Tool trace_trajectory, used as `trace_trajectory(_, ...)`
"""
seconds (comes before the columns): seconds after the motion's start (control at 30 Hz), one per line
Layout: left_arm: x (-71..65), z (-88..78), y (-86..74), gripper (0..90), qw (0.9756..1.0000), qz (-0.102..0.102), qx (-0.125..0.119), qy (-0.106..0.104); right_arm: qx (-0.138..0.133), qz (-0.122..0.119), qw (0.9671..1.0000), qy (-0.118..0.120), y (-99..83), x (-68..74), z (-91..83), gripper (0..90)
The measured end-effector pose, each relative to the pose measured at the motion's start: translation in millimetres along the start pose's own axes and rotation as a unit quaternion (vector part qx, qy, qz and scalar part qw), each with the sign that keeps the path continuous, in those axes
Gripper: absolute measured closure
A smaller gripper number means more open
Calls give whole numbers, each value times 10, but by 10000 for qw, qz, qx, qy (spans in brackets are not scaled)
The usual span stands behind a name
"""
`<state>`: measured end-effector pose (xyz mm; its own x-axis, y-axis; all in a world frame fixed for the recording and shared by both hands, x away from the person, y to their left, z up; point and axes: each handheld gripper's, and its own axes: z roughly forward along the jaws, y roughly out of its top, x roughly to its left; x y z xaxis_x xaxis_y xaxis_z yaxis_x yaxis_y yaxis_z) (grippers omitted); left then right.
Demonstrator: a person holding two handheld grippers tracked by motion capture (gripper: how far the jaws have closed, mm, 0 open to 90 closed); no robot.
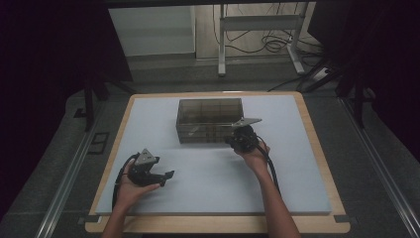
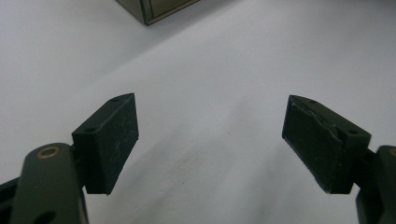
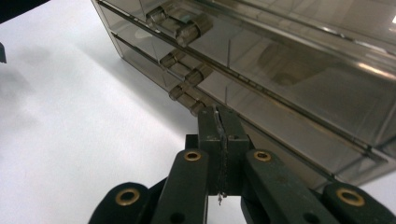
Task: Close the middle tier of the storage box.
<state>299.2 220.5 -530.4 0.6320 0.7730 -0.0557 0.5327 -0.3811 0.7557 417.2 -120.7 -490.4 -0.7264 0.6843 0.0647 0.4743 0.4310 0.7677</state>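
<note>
A smoky see-through drawer box (image 1: 210,119) stands at the middle back of the white mat (image 1: 213,183). My right gripper (image 1: 232,141) is at the box's front right; its jaws are shut flat together with nothing between them. In the right gripper view, the right gripper (image 3: 219,116) has its tip just beside the lowest drawer handle (image 3: 189,98), with two more handles (image 3: 187,67) stacked above it. My left gripper (image 1: 167,178) rests low over the mat at the front left and is open. In its own view, the left gripper (image 2: 212,135) has only bare mat between its jaws, and the box corner (image 2: 154,9) is far ahead.
The mat lies on a wooden tabletop (image 1: 317,148) with a narrow rim showing all round. Behind the table stand a white metal frame (image 1: 221,44) and loose cables (image 1: 267,44) on the floor. Metal rails (image 1: 69,173) run along both sides.
</note>
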Motion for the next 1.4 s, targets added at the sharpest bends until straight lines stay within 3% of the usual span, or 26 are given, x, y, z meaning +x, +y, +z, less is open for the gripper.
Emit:
trace_trajectory(0.37,-61,-4,16,189,10000,97,-15,-5,29,6,10000,54,-146,34,-160,824)
trace_trajectory(0.57,-67,26,9,189,9999,128,54,4,125,-80,9999,67,-249,63,-302,597)
trace_trajectory(0.73,-79,39,8,188,9999,149,79,3,130,-96,9999,-26,-373,74,-420,495)
trace_trajectory(0.93,-83,55,5,187,9998,181,131,2,139,21,9999,-30,-574,71,-589,437)
trace_trajectory(1.17,-79,62,1,186,9997,184,146,30,159,62,9996,-215,-791,38,-794,399)
trace_trajectory(1.4,-72,57,0,186,9998,167,135,47,104,175,9995,-253,-897,-11,-906,389)
